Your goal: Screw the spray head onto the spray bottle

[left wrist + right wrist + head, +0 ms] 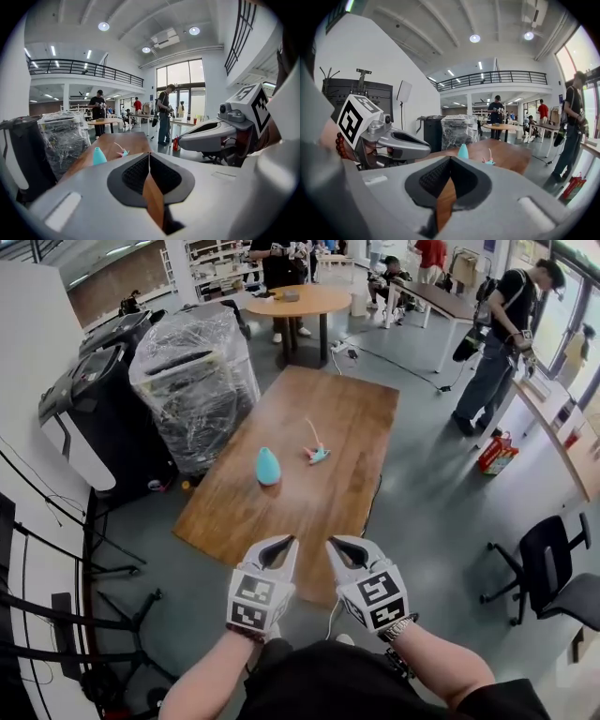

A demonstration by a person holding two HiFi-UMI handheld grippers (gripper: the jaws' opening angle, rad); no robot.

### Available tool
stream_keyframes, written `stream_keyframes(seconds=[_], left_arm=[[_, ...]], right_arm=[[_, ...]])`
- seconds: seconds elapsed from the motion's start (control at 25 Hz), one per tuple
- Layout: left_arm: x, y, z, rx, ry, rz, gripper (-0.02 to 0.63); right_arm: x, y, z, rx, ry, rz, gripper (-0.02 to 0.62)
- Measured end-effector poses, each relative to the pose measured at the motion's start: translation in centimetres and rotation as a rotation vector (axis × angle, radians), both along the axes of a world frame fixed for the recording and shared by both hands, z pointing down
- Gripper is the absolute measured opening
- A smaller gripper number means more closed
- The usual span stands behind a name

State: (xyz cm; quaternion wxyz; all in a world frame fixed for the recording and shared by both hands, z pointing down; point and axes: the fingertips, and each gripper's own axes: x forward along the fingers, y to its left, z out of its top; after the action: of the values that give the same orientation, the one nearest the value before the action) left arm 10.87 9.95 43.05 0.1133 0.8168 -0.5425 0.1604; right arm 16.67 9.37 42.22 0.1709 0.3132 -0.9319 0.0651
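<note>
a: two empty tools?
b: yes, grey left gripper [285, 544] and grey right gripper [336, 546], jaws together. on the brown wooden table [309, 512] ahead, teal plastic spray bottle [268, 466] stands nearer the left, pink-tubed spray head [316, 453] nearer the right.

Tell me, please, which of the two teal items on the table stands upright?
The spray bottle, the rounded one on the left; the spray head lies apart to its right, tube sticking out.
</note>
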Motion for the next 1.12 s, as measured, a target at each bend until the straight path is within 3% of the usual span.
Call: stream_keyframes(seconds=[0.48,0.76,1.12], left_arm=[[-6.1,-4.5,1.6,-0.033,0.000,0.292,0.041],[-5.8,-7.1,3.7,-0.063,0.026,0.341,0.071],[-4.4,-12.1,7.8,-0.143,-0.022,0.295,0.108]], right_arm=[[-6.6,-2.7,1.1,-0.049,0.068,0.262,-0.009],[-6.1,-3.6,1.8,-0.061,0.113,0.338,-0.009],[-5.7,-7.0,3.4,-0.093,0.104,0.297,-0.009]])
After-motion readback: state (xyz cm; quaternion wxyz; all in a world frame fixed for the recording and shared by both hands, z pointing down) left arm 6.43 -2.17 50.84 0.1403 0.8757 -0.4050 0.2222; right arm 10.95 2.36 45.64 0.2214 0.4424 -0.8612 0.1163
